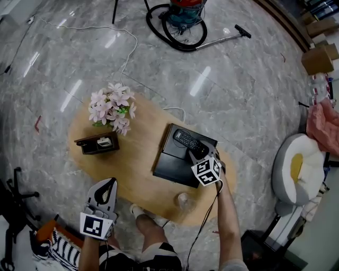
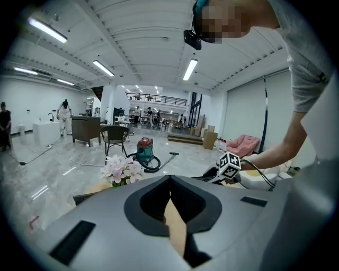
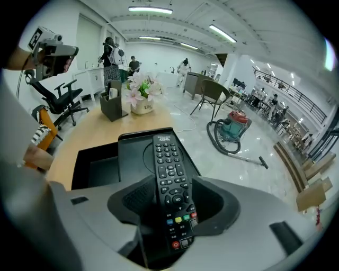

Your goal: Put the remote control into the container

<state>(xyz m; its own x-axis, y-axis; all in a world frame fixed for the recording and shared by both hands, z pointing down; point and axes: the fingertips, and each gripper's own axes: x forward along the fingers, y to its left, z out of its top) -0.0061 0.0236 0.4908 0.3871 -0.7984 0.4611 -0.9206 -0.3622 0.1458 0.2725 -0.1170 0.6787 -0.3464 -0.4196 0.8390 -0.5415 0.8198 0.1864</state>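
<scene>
We look steeply down on an oval light wooden table (image 1: 139, 177) standing on a grey marble floor.

A black rectangular plastic container (image 1: 172, 169) sits towards the table's right end. Lying aslant over the far right part of this container is a slim black remote control with rows of small buttons (image 1: 186, 141).

The right gripper (image 1: 198, 153) reaches in from the table's near edge. Its jaws are spread wide, one on either side of the remote's near end. In the right gripper view the remote (image 3: 167, 153) runs straight out between the two dark padded jaws of that gripper (image 3: 175, 186). Its coloured buttons are nearest us and its far end lies over the container's flat panel (image 3: 135, 153). A slight gap shows beside the remote, so the pads do not appear to pinch it.

The left gripper (image 1: 108, 183) is held over the table's near left edge, well apart from the container. In its own view, the jaws of this gripper (image 2: 169, 180) are pressed together at the tips with nothing between them.

Near the table's far left end stands a bunch of pale pink artificial flowers (image 1: 112, 108). Just beside them, closer to us, is a dark brown wooden box (image 1: 97, 143). A small clear glass object (image 1: 184, 201) rests at the near edge. A red and teal vacuum cleaner (image 1: 183, 16) stands on the floor beyond the table.
</scene>
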